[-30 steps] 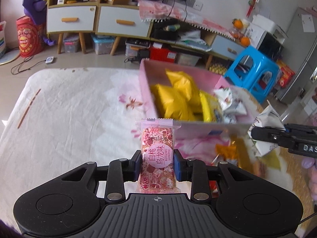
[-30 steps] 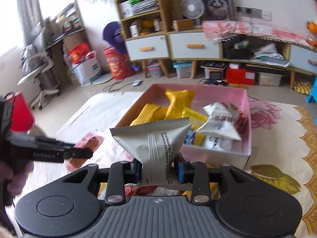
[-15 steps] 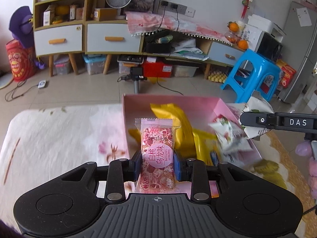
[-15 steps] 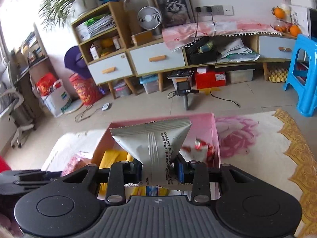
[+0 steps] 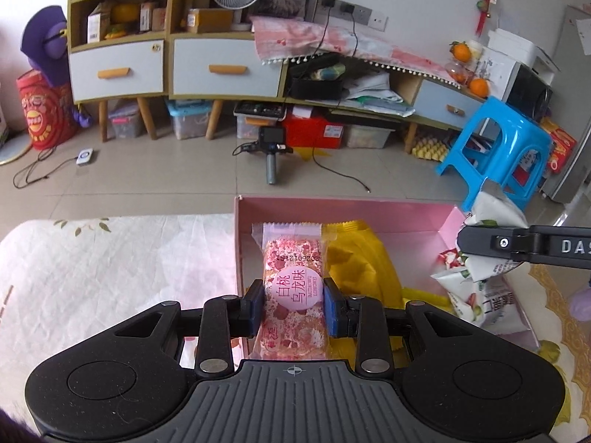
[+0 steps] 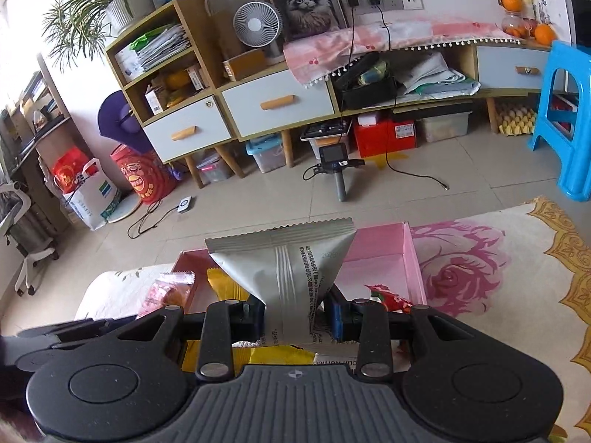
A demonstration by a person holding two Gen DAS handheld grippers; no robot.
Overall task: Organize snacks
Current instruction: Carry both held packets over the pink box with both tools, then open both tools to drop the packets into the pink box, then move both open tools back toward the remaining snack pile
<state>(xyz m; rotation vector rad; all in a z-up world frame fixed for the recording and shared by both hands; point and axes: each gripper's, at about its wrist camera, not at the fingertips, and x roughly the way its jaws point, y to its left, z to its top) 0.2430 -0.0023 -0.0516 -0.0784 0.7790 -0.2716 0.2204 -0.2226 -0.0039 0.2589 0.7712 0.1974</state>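
Pink box [image 5: 369,214] partly filled: yellow packets [image 5: 354,269], white packs already inside. Left gripper [image 5: 294,304] clamps pink snack bar [image 5: 293,288], right gripper [image 6: 295,313] clamps silver pouch [image 6: 284,269]; both over box, unreleased.

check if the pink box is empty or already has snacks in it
Not empty. The pink box already holds yellow packets and white packets on its floor, with some bare pink floor at the far end.

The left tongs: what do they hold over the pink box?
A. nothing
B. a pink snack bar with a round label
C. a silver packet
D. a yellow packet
B: the left tongs are shut on the pink snack bar, whose round label shows between the pads.
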